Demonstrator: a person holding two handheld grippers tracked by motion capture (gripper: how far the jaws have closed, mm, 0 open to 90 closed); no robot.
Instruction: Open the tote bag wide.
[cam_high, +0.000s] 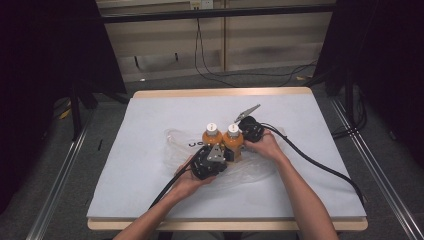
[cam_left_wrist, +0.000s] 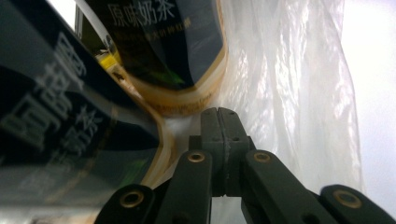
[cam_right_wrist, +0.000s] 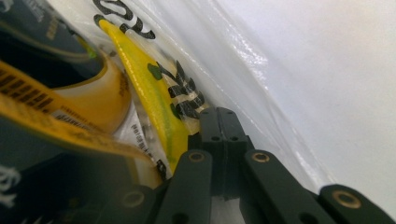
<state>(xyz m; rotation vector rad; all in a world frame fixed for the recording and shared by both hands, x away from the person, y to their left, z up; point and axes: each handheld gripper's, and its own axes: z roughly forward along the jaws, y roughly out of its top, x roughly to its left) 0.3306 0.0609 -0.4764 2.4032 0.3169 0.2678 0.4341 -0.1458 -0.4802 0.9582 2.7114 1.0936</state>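
Bottles, two of them, stand upright side by side near the middle of the table (cam_high: 150, 200), long axes vertical and white caps upward: we label them the left bottle (cam_high: 212, 135) and the right bottle (cam_high: 233, 136). Both hold an orange-brown liquid and carry dark labels with printed characters. They stand on a clear plastic bag (cam_high: 175, 142) that lies flattened on the white table cover, its film spreading around and in front of them; whether they stand inside the bag or only on it we cannot tell. We see the left gripper (cam_high: 209, 161) low against the near side of the left bottle, and the right gripper (cam_high: 250, 129) just beside the right bottle. In each gripper view the two black jaws meet, pressed together on the thin film, the left gripper (cam_left_wrist: 218, 112) beside the bottle bases, the right gripper (cam_right_wrist: 217, 112) beside yellow printing on the bag.
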